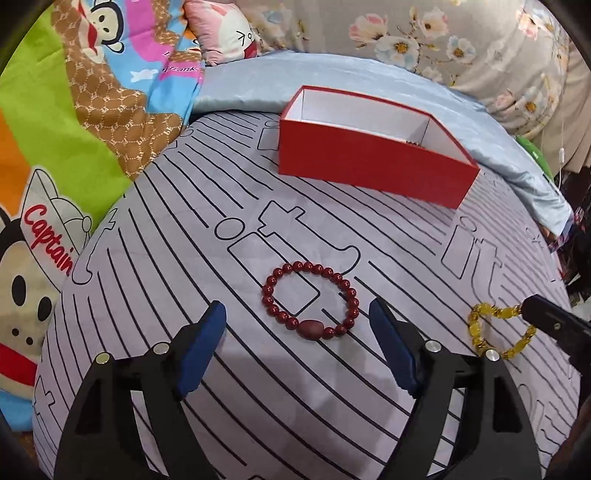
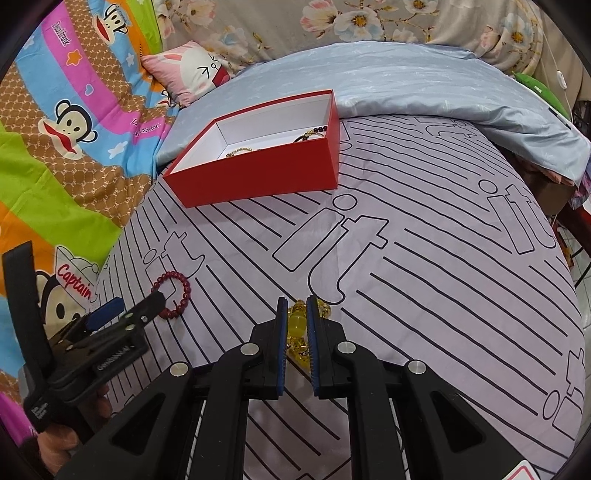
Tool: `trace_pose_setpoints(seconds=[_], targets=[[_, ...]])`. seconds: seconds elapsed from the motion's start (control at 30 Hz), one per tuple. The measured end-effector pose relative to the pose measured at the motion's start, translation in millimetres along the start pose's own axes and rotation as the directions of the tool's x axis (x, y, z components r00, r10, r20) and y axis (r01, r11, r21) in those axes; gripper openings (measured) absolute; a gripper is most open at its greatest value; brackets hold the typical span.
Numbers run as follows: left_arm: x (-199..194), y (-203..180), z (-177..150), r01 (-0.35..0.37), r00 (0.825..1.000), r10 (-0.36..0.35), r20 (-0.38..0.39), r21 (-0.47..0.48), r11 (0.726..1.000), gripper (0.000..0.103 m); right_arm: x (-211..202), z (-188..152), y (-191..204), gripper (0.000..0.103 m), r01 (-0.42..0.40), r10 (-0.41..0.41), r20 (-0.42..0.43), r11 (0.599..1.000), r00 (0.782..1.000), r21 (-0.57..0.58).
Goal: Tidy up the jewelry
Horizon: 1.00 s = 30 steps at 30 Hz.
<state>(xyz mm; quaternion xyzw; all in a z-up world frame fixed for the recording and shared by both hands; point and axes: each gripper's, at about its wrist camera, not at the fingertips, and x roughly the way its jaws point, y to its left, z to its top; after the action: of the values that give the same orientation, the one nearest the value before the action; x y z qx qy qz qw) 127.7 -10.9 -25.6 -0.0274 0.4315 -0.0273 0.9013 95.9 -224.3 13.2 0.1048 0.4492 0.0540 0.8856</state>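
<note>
A dark red bead bracelet [image 1: 310, 305] lies flat on the striped bedsheet, just ahead of my open left gripper [image 1: 297, 314], between its blue pads; it also shows in the right wrist view [image 2: 176, 295]. A yellow bead bracelet [image 1: 498, 332] lies to the right. My right gripper [image 2: 296, 308] is shut on the yellow bracelet [image 2: 297, 328], still resting on the sheet. The open red box [image 1: 369, 166] stands farther back; in the right wrist view the box [image 2: 258, 173] holds other bracelets [image 2: 312, 134].
A light blue quilt [image 1: 369, 74] lies behind the box. A cartoon monkey blanket [image 1: 74, 147] covers the left side. A pink bunny pillow [image 2: 192, 74] and a floral cover [image 1: 443, 33] lie at the back. The bed edge falls away at the right.
</note>
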Motion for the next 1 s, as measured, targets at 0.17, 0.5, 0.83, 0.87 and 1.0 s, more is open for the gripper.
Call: trace_pose_setpoints(seconds=[0.17, 0.5, 0.83, 0.87, 1.0], targets=[[22.1, -7.9, -5.4, 0.000, 0.999, 0.002, -0.037, 0.030, 1.000, 0.076, 4.1, -0.1, 0.9, 0.010, -0.001, 0.001, -0.006, 1.000, 1.000, -0.002], [30.6, -9.6, 5.9, -0.017, 1.000, 0.017, -0.006, 0.040, 0.999, 0.016, 12.4, 1.2, 1.6, 0.010, -0.005, 0.005, -0.020, 1.000, 1.000, 0.001], [10.7, -5.4, 17.1, 0.059, 0.998, -0.060, 0.002, 0.018, 0.998, 0.007, 8.6, 8.0, 7.0, 0.010, -0.021, 0.021, 0.000, 1.000, 1.000, -0.012], [8.0, -5.8, 18.2, 0.061, 0.998, -0.061, 0.007, 0.019, 0.998, 0.007, 7.7, 8.9, 7.9, 0.010, -0.022, 0.022, 0.004, 1.000, 1.000, -0.014], [2.7, -6.4, 20.4, 0.075, 0.997, -0.075, 0.008, 0.015, 0.997, 0.007, 5.3, 10.3, 7.5, 0.010, -0.025, 0.025, 0.008, 1.000, 1.000, -0.009]])
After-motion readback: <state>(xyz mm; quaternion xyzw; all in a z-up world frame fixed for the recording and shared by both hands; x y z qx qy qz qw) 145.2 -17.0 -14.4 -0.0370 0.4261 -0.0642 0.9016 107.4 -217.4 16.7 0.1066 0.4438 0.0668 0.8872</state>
